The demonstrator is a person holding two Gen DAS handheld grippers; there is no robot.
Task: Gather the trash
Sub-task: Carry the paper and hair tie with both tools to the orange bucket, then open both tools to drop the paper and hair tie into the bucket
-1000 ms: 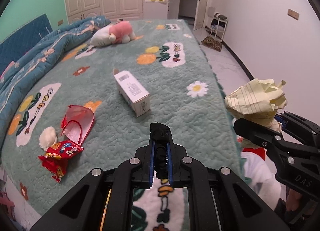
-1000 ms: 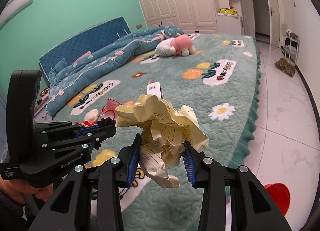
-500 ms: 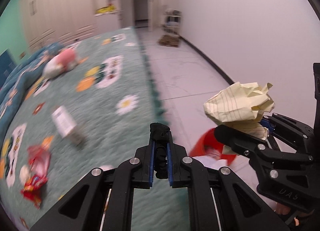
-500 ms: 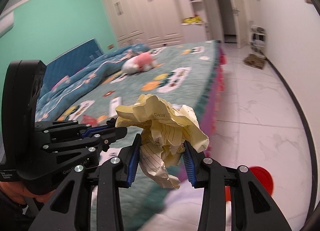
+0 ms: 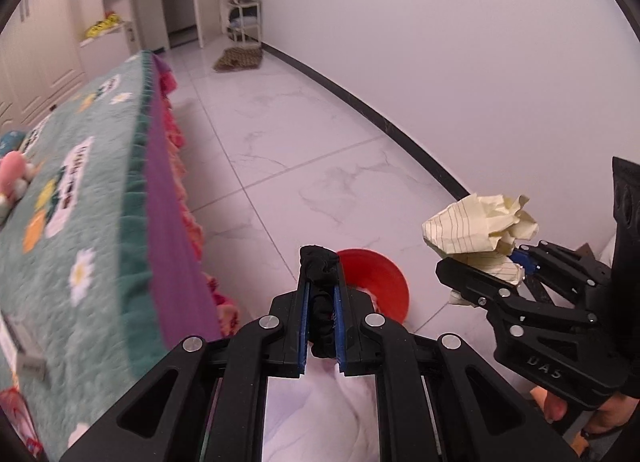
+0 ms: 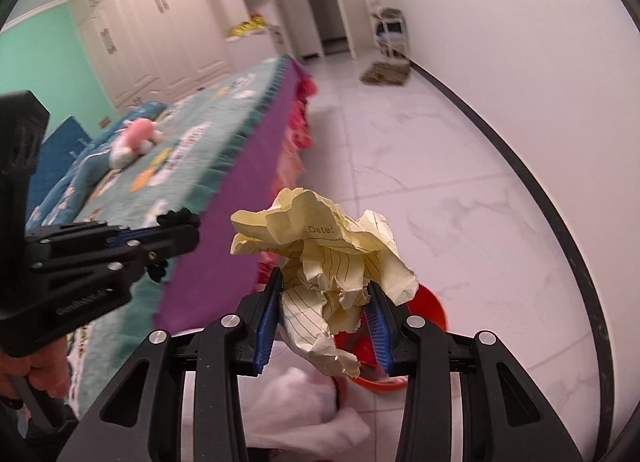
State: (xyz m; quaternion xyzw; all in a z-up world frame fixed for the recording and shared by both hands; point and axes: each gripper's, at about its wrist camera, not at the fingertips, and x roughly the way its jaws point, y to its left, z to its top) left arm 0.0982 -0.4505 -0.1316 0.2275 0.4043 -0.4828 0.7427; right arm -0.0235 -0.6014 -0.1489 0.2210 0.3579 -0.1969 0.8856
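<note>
**Both grippers loaded, held over floor beside bed**

Left gripper (image 5: pixel 320 294): jaws nearly together, clamped on a small wad of black cloth (image 5: pixel 319 262) that bulges above the blue pads. In the left wrist view the red bin (image 5: pixel 380 282) sits on the white marble floor (image 5: pixel 320 150) directly behind the fingertips, toward 1 o'clock of them, partly hidden by the cloth and the fingers. White fabric (image 5: pixel 344 414) shows below the jaws at 6 o'clock; what it is cannot be told.

Right gripper (image 6: pixel 326 314): jaws part-way apart, clamped on a crumpled ball of yellow lined paper (image 6: pixel 320 258); "Date:" is legible on one fold. The paper spills above and below the pads. In the right wrist view the bin's rim shows at 4 o'clock of the paper, mostly behind it.

From the left wrist view the right gripper with its paper is at 3 o'clock, a hand (image 5: pixel 600 410) on its grip.

Bed (image 5: pixel 80 222) with teal flowered cover runs along 9 o'clock, purple skirt on its side. Pink plush toy (image 6: pixel 136 138) lies on the cover at 10 o'clock in the right wrist view. Bed area blurred.
</note>
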